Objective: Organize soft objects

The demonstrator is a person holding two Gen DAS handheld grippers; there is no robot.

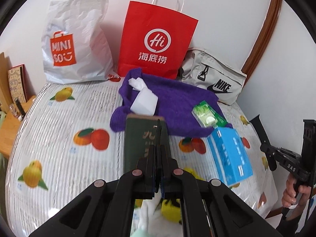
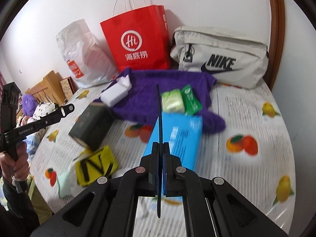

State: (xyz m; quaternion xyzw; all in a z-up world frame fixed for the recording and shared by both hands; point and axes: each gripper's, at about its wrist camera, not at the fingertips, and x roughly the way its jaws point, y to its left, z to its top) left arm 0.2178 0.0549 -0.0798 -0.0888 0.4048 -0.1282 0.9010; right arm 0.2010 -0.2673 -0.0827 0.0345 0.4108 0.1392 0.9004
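Nearest, both claws, left gripper (image 1: pixel 158 158) and right gripper (image 2: pixel 160 158), closed and empty above fruit-print tablecloth (image 1: pixel 59 118); beyond, purple towel (image 2: pixel 162 86) lies crumpled, long axis crosswise, before red bag (image 2: pixel 136 39) at white wall (image 2: pixel 217 4).

Bright, even room light; soft shadows behind the bags (image 1: pixel 156 45); fisheye bending and dark corners; right view motion-blurred.
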